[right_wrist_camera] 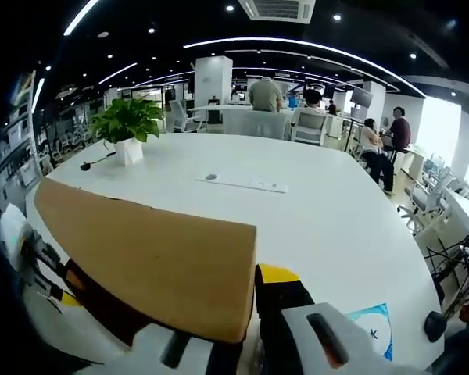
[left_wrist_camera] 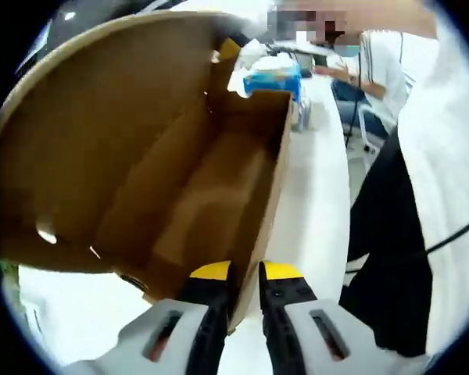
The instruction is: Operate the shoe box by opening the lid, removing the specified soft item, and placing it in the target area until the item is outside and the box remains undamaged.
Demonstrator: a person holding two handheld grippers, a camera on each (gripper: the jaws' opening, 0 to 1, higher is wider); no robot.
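Jaws of the left hand-held gripper (left_wrist_camera: 245, 283), bottom centre of the left gripper view, are narrow and pinch the near wall of the shoe box (left_wrist_camera: 270, 211). Box interior looks empty; lid (left_wrist_camera: 94, 133) stands open at frame left. Soft item: cannot pick it out; a blue-and-white pack (left_wrist_camera: 275, 78) lies past the far end. In the right gripper view, the right hand-held gripper (right_wrist_camera: 246, 312) clamps the lid panel (right_wrist_camera: 148, 262) at lower left, white tabletop (right_wrist_camera: 313, 211) beyond, potted plant (right_wrist_camera: 129, 125) farther. Risk: pulling the two grips apart could tear the hinge or crease the cardboard.
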